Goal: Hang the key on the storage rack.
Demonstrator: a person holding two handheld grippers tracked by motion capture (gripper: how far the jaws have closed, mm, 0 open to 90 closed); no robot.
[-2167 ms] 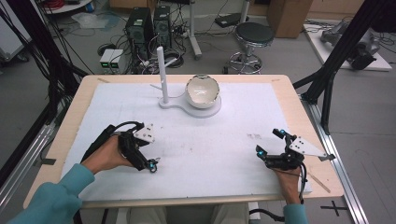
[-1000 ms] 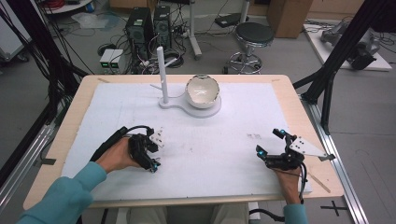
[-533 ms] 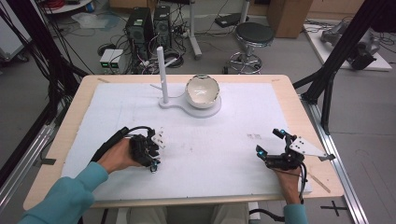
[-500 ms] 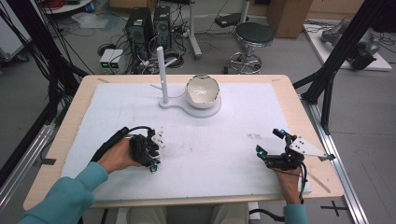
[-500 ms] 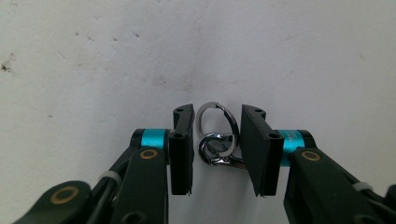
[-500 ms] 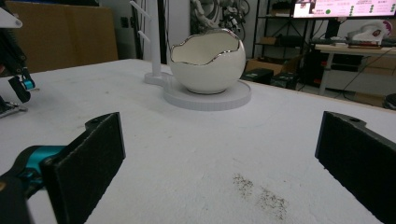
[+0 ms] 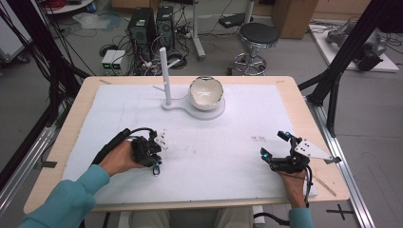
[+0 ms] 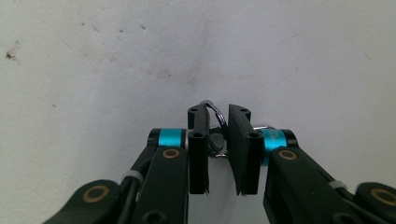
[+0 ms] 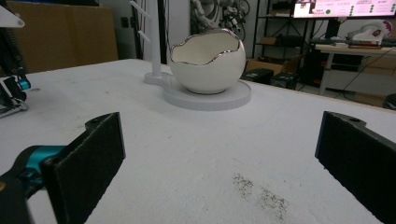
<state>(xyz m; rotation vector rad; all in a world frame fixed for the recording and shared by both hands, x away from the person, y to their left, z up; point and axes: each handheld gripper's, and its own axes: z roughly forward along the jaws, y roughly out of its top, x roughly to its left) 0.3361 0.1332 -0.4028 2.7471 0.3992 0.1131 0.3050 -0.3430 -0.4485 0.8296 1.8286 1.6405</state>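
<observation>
Between the left hand-held gripper's closing jaws lies a small metal ring.

Even, bright overhead light, soft shadows, slight blur throughout.

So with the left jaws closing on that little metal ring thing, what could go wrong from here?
1. The left gripper has just been closing on a small wire ring lying flat on the white mat; only its edge sits between the pads, so it may slip out or be bent.
2. The jaw tips are close to the mat and might drag on it.
</observation>
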